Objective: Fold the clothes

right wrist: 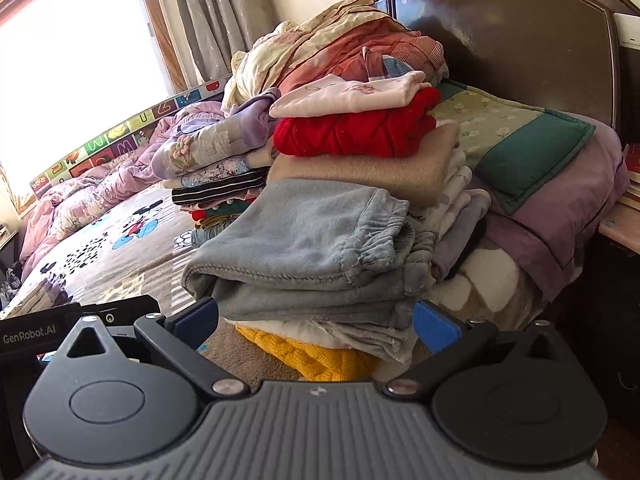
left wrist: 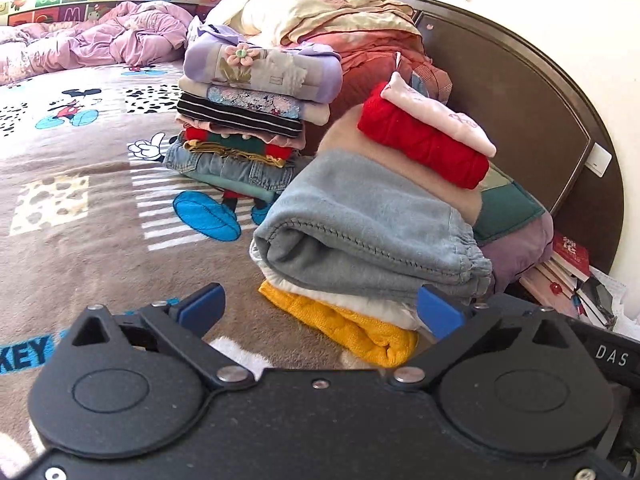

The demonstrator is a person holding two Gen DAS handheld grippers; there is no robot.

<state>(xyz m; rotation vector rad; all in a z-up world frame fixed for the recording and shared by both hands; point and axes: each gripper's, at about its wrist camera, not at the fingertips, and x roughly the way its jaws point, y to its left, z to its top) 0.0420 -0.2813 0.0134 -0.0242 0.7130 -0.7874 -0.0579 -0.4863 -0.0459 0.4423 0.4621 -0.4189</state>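
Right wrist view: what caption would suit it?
Open right gripper faces folded grey-blue fleece trousers beside stacked clothes on a bed.

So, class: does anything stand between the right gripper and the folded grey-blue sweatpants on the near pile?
Nothing visible does. The right gripper is open, directly facing the grey-blue sweatpants, with no object between them.

two low, close wrist views sharing the folded pile [left wrist: 372, 220] [right wrist: 304, 240]

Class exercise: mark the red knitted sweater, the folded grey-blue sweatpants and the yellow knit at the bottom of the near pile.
red knitted sweater [left wrist: 424, 140], left wrist view, middle of its folded front.
grey-blue sweatpants [right wrist: 304, 236], right wrist view, flat top face.
yellow knit [left wrist: 344, 326], left wrist view, exposed folded edge.
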